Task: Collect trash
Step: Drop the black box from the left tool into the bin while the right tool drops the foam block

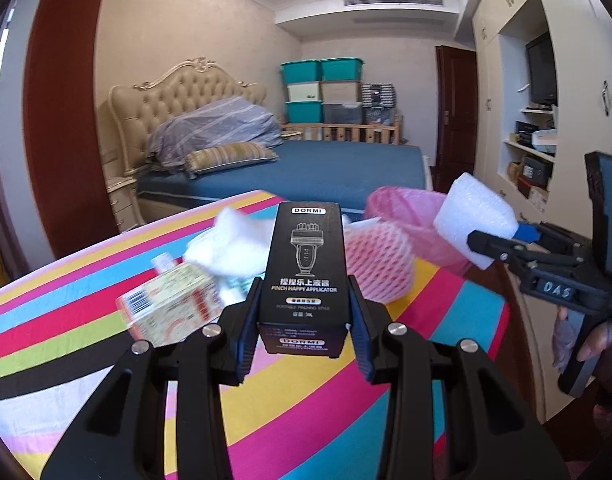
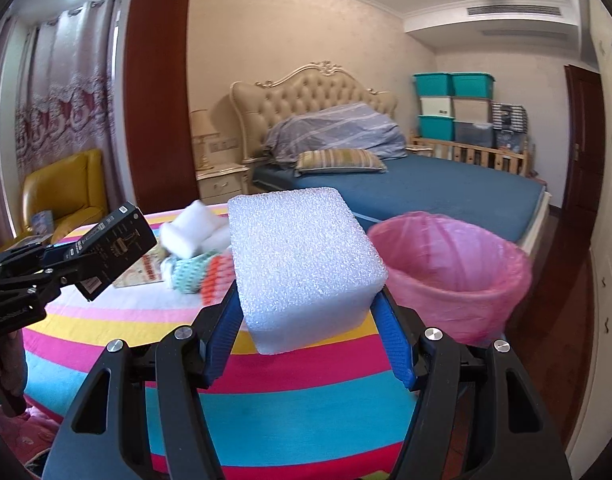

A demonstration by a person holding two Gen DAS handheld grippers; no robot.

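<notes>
My left gripper (image 1: 304,316) is shut on a tall black box (image 1: 306,276) printed with white lettering, held above the striped table (image 1: 86,312). The same box (image 2: 114,248) shows at the left of the right wrist view, clamped in that gripper (image 2: 72,270). My right gripper (image 2: 311,320) is shut on a white foam block (image 2: 302,264), lifted over the table's right side. In the left wrist view that foam block (image 1: 475,216) hangs beside the pink-lined trash bin (image 1: 409,216). The bin (image 2: 453,276) stands open just right of the foam.
On the table lie a pink foam fruit net (image 1: 379,262), a small printed carton (image 1: 174,304), white foam pieces (image 2: 194,232) and a patterned cloth item (image 2: 190,272). A bed (image 2: 445,188) is behind, a yellow armchair (image 2: 62,196) at left, wardrobe shelves (image 1: 529,152) at right.
</notes>
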